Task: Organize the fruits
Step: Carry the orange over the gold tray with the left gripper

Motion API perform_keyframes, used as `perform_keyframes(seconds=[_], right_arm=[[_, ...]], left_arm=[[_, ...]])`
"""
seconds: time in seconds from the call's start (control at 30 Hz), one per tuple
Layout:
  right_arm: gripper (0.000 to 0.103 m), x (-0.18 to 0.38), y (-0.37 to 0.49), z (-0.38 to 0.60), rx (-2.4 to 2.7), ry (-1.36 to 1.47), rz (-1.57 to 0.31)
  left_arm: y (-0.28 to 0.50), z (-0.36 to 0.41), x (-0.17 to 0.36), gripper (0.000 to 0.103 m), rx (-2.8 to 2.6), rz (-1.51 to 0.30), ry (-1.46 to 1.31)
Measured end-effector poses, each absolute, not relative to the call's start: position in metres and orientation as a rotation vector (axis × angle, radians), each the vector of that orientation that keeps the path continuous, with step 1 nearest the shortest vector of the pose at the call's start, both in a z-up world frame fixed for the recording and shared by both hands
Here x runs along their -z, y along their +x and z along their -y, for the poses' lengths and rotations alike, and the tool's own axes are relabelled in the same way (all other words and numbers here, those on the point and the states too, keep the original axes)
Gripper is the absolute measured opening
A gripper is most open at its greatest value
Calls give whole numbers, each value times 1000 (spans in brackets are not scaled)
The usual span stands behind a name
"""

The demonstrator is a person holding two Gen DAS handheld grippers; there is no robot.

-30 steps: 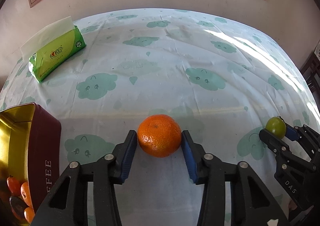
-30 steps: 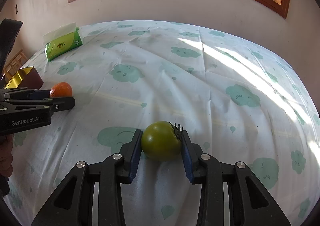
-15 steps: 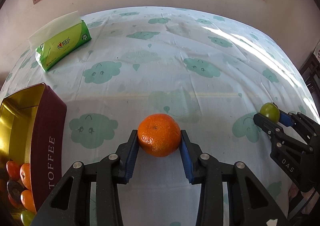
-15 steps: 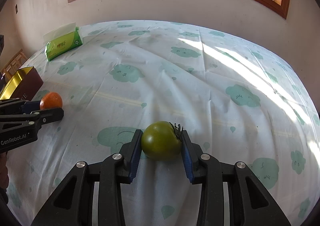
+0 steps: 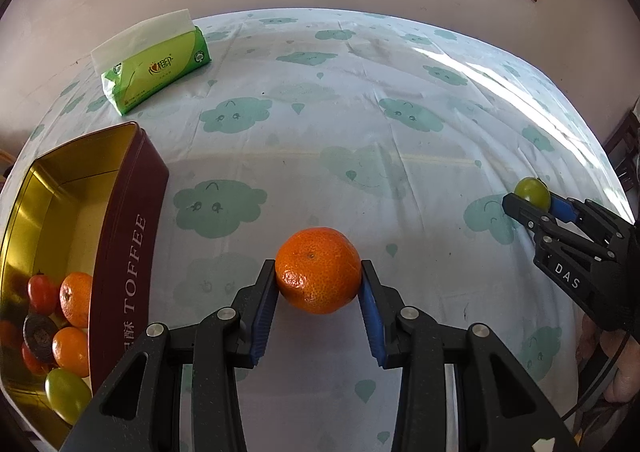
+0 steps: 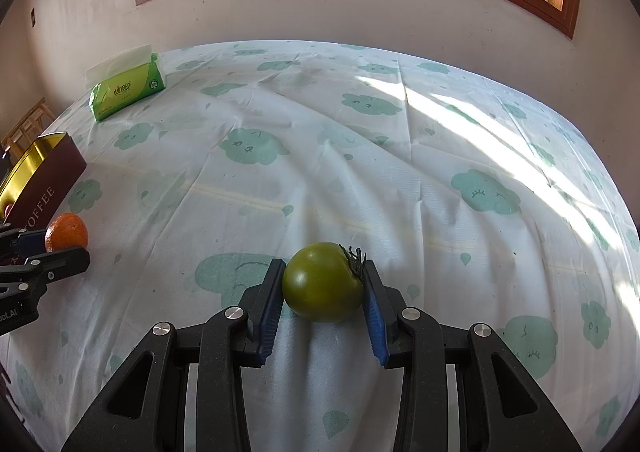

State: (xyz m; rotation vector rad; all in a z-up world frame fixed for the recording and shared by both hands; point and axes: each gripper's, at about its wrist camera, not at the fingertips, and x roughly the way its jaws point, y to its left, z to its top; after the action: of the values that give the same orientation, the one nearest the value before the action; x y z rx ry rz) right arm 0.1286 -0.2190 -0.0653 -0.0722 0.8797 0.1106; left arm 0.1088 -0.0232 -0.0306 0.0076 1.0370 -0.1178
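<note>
We hold the left gripper [image 5: 319, 294] clamped on the mandarin [image 5: 318, 270], blue pads against both its sides. Off to its left sits the toffee tin [image 5: 128, 248], holding more fruit. Our right gripper [image 6: 323, 298] grips the green tomato [image 6: 322, 282], stalk against the right pad. A tissue pack [image 5: 156, 63] lies far ahead-left on the cloud-print cloth [image 5: 360, 131].
</note>
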Motion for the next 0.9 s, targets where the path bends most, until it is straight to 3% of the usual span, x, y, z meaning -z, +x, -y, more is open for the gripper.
perform_keyframes(seconds=[0.9], right_arm=[[39, 66, 129, 218, -110, -72, -880]], left_arm=[[85, -36, -17, 36, -2, -956, -34]])
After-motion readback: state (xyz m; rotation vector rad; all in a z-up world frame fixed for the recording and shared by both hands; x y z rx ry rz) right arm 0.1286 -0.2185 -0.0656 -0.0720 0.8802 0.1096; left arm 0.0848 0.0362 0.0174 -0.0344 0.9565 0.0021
